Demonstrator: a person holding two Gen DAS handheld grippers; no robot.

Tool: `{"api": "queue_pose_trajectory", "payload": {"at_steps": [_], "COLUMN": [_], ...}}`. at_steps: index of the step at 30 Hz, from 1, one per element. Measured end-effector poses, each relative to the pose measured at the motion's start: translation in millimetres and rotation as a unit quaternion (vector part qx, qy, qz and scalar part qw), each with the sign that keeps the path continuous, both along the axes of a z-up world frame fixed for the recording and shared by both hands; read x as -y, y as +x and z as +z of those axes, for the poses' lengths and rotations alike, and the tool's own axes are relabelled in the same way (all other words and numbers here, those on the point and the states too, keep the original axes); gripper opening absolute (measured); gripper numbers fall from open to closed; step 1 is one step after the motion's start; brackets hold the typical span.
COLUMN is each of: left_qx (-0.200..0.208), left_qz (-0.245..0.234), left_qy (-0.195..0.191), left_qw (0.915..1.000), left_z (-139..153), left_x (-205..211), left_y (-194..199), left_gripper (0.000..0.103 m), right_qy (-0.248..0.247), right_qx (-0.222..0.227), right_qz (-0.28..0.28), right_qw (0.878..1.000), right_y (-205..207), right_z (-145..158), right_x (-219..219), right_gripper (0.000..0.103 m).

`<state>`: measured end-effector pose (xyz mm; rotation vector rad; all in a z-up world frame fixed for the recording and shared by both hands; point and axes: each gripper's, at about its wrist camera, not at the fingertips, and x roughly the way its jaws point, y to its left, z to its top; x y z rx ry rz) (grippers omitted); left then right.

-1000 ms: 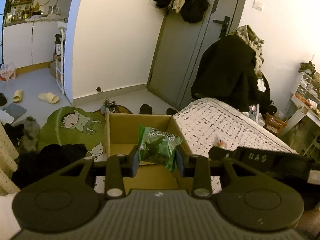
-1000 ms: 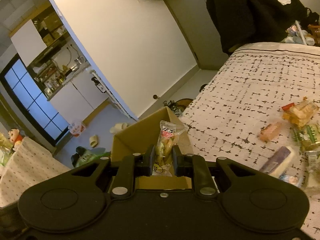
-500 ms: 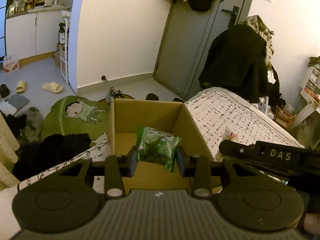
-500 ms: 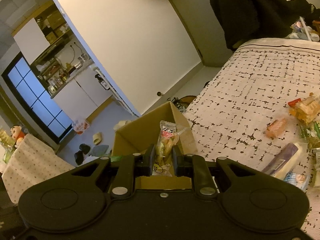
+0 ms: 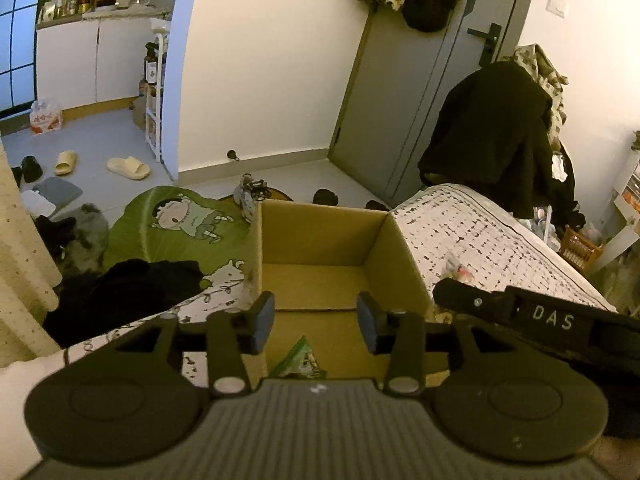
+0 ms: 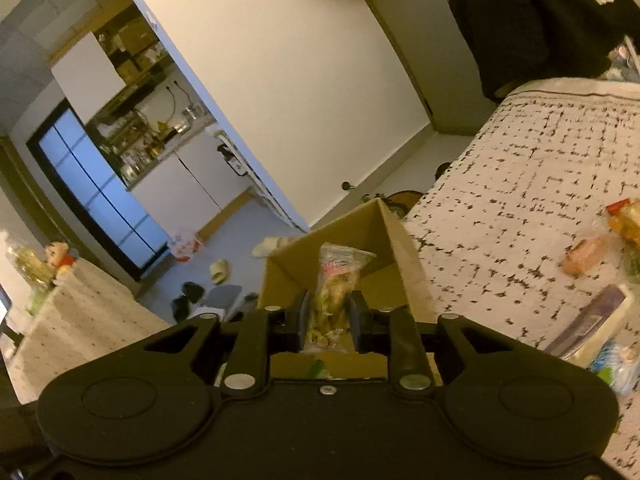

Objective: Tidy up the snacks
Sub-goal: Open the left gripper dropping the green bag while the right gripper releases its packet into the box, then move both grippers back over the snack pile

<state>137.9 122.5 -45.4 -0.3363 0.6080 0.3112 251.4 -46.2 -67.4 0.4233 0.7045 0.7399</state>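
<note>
An open cardboard box (image 5: 320, 264) stands at the bed's edge. My left gripper (image 5: 315, 322) hovers over it, jaws opening and with nothing between them. Below it a green snack packet (image 5: 300, 360) lies in the box, only a corner showing. My right gripper (image 6: 329, 320) is over the same box (image 6: 344, 236). Its jaws are opening, and a clear packet of yellowish snacks (image 6: 338, 284) stands upright between them; the pads look just off it. The right gripper's body (image 5: 552, 320) shows at the right of the left wrist view.
Several loose snacks lie on the patterned bedcover (image 6: 520, 184): an orange packet (image 6: 584, 254), a yellow-red one (image 6: 624, 220), a purple-white one (image 6: 592, 320). A green cartoon cushion (image 5: 180, 220) and black clothes (image 5: 120, 292) lie left of the box.
My left gripper let go of the green packet, which dropped into the box. My right gripper's jaws have widened slightly around the clear packet.
</note>
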Motion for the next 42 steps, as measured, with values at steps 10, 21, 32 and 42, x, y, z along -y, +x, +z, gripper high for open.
{"api": "queue_pose_trajectory", "payload": {"at_steps": [10, 21, 32, 42], "left_qx": [0.004, -0.01, -0.006, -0.006], "left_qz": [0.023, 0.019, 0.021, -0.007], "left_qy": [0.014, 0.011, 0.013, 0.015], "left_qw": [0.9996, 0.9997, 0.9997, 0.9998], "left_z": [17.7, 31.4, 50.6, 53.3], "left_x": [-2.5, 3.7, 16.4, 37.8], "left_y": [-15.3, -22.9, -31.9, -33.2], "left_gripper": [0.078, 0.086, 0.102, 0.103], "right_qy": [0.008, -0.068, -0.096, -0.096], "right_qx": [0.008, -0.011, 0.013, 0.02], "right_qz": [-0.028, -0.047, -0.074, -0.1], "right_qw": [1.0, 0.997, 0.992, 0.99], "right_y": [-10.0, -23.7, -38.5, -41.7], "right_z": [19.7, 26.5, 46.6, 59.4], "right_x": [21.0, 37.9, 71.1, 101.2], "right_gripper": [0.055, 0.06, 0.081, 0.098]}}
